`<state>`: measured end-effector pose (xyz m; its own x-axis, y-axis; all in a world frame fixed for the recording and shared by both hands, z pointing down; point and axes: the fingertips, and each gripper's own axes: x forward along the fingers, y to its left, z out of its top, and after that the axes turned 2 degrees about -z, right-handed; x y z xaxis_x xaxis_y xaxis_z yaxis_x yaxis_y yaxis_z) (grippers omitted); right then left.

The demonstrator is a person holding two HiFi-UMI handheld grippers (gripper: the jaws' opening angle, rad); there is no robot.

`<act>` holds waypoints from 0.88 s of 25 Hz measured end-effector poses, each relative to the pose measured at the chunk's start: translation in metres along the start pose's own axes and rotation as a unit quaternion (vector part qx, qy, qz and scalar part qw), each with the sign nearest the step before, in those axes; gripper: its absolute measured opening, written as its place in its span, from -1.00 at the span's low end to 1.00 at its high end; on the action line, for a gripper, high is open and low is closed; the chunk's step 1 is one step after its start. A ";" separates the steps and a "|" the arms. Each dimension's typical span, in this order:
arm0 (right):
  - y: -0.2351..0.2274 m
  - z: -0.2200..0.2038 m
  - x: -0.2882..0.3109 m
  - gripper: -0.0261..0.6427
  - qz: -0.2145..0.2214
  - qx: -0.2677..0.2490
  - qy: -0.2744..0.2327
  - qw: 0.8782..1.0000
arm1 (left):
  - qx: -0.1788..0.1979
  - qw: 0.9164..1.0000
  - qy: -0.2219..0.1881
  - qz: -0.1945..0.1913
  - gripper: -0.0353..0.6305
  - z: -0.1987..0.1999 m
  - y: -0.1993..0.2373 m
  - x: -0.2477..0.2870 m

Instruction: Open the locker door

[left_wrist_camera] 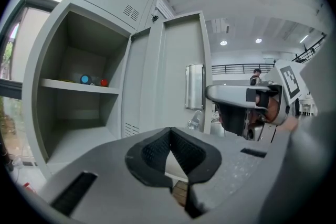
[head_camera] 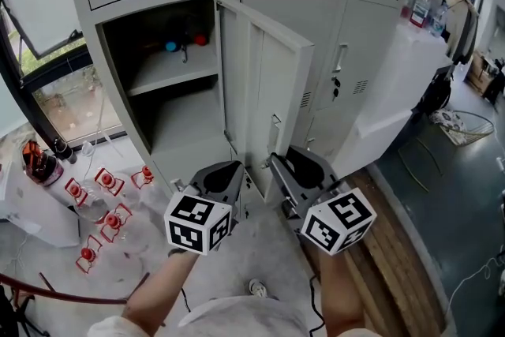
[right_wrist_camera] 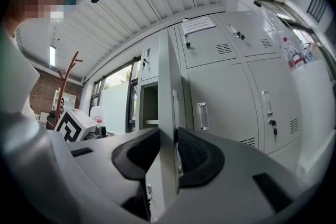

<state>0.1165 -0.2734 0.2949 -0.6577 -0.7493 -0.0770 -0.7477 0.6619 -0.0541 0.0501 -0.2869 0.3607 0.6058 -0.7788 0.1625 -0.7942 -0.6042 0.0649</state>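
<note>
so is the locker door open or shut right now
Open: the locker door stands swung out at a wide angle, and the shelf inside the compartment shows beside it.

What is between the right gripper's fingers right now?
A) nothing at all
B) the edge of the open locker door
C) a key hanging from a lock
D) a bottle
B: in the right gripper view, the edge of the open locker door stands between the fingers of the right gripper, which press on it from both sides.
</note>
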 end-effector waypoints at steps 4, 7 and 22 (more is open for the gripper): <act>-0.014 0.000 -0.004 -0.64 -0.011 -0.002 0.001 1.000 | 0.002 1.000 0.005 -0.001 -0.88 -0.002 -0.005 0.005; -0.026 0.001 -0.007 -0.66 -0.026 0.000 0.003 1.000 | 0.004 1.000 0.006 -0.004 -0.88 -0.002 -0.009 0.008; -0.062 0.001 -0.011 -0.67 -0.075 -0.001 0.009 0.997 | 0.004 1.000 0.007 -0.009 -0.88 -0.003 -0.016 0.014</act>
<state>0.1702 -0.3059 0.2978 -0.5405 -0.8398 -0.0511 -0.8375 0.5429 -0.0621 0.0705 -0.2875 0.3651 0.6196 -0.7651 0.1753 -0.7825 -0.6197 0.0609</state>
